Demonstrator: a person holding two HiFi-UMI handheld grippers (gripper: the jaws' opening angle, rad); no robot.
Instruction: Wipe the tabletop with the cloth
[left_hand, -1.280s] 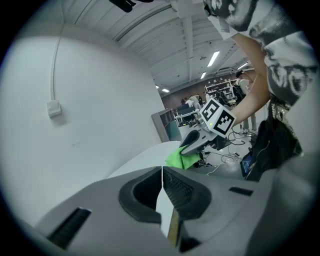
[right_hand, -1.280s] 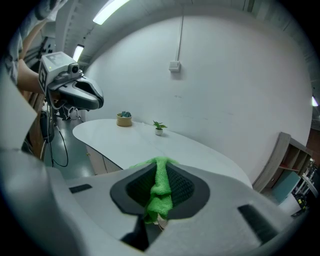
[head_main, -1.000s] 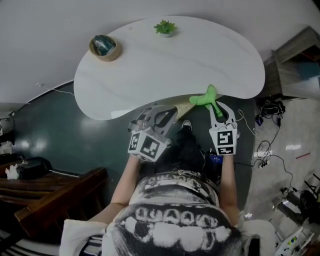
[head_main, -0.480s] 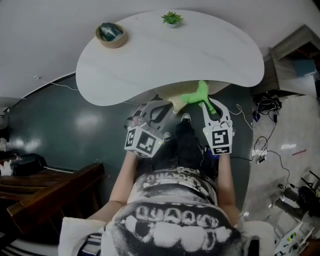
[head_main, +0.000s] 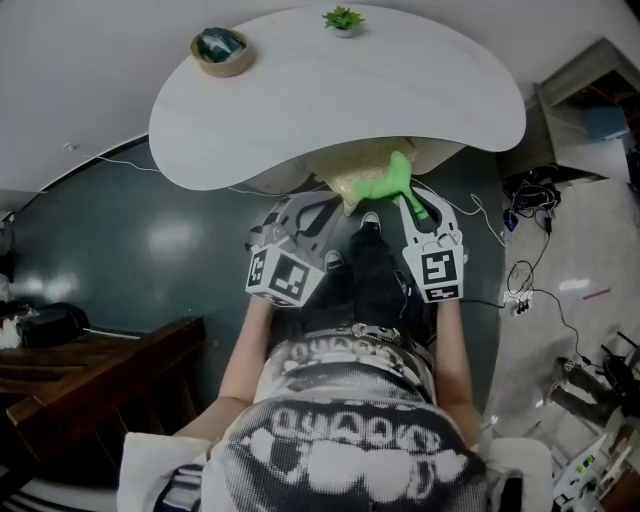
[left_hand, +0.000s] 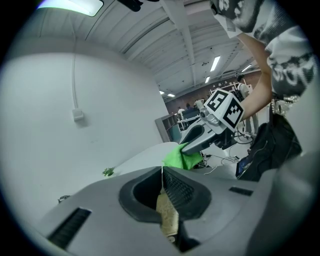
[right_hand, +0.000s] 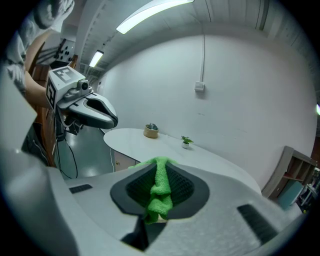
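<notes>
**Tongs hold cloth just short of the worktop, wipe not yet begun**

Head view: the left tongs and right tongs are held close to the person's body, just off the near edge of the white, kidney-shaped worktop. The green cloth hangs bunched from the right tongs, clear of the surface. A yellow fabric touches it on the side of the left tongs. A bowl and a small potted plant stand near the far edge.

Left gripper view: the left tongs are pressed together on the yellow fabric. Whether it is part of the green cloth cannot be told.

Right gripper view: the right tongs are clamped on a rolled fold of the green cloth, with the worktop lying ahead.

A clean wipe would likely mean carrying the cloth over the edge and spreading it flat rather than bunched. It would then be pressed down in overlapping strokes, steering round the bowl and the potted plant.
</notes>
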